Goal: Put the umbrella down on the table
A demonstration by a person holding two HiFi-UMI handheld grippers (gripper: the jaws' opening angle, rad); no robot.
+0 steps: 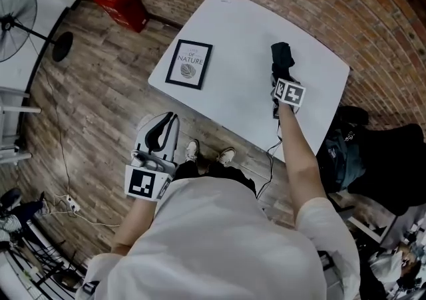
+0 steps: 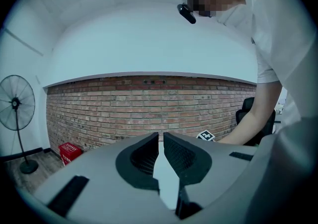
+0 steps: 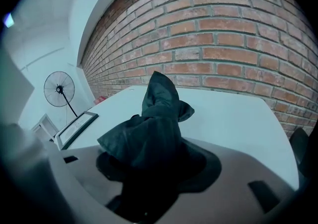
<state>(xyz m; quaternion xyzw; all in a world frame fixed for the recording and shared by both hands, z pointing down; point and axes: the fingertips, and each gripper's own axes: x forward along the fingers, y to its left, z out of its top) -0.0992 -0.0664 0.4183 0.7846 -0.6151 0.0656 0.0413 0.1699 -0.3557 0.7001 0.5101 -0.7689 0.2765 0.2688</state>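
A folded black umbrella is over the right part of the white table. My right gripper is shut on it and points slantwise down. In the right gripper view the umbrella fills the space between the jaws and hides the pads, and its tip points toward the brick wall. Whether the umbrella touches the table I cannot tell. My left gripper hangs off the table's near edge over the wooden floor. It holds nothing. In the left gripper view its jaws stand nearly together.
A framed print lies on the table's left part. A red crate sits on the floor by the brick wall. A standing fan is at the far left. A dark chair with bags stands right of the table.
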